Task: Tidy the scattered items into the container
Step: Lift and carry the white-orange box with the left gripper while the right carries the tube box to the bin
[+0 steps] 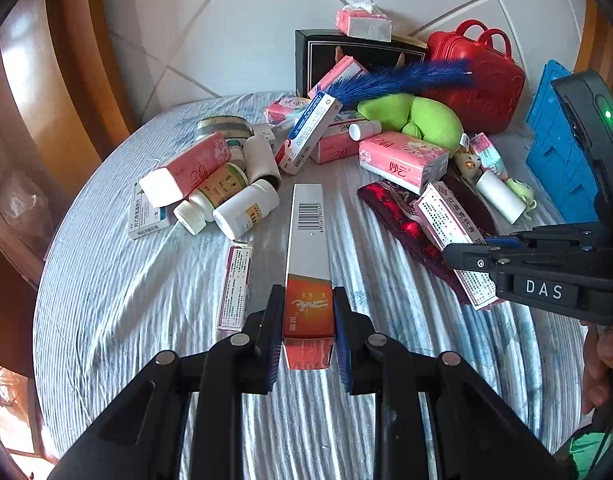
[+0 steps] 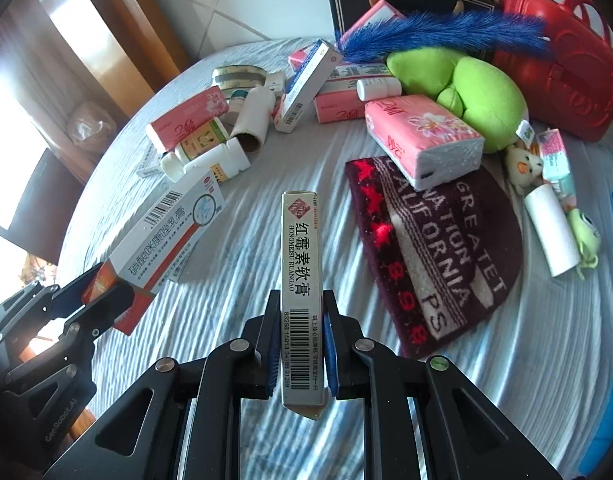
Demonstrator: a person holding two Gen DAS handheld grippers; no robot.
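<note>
1. The left gripper (image 1: pixel 306 332) has both fingers pinching the orange end of a long white-and-orange cardboard ointment box (image 1: pixel 308 256), which projects straight ahead beyond the fingertips, above the striped blue-white cloth (image 1: pixel 126 300).
2. The right gripper (image 2: pixel 299 344) has its fingers clamped on the barcode end of a slim white cardboard box with black Chinese lettering (image 2: pixel 300 268), also extending forward between them.
3. A blue plastic crate (image 1: pixel 558 152) stands far right of the left fingers.
4. A dark maroon knitted hat (image 2: pixel 438 256) lies right of the right fingers.
5. White plastic medicine bottles (image 1: pixel 246 210) lie ahead-left of the left fingers, well apart.
</note>
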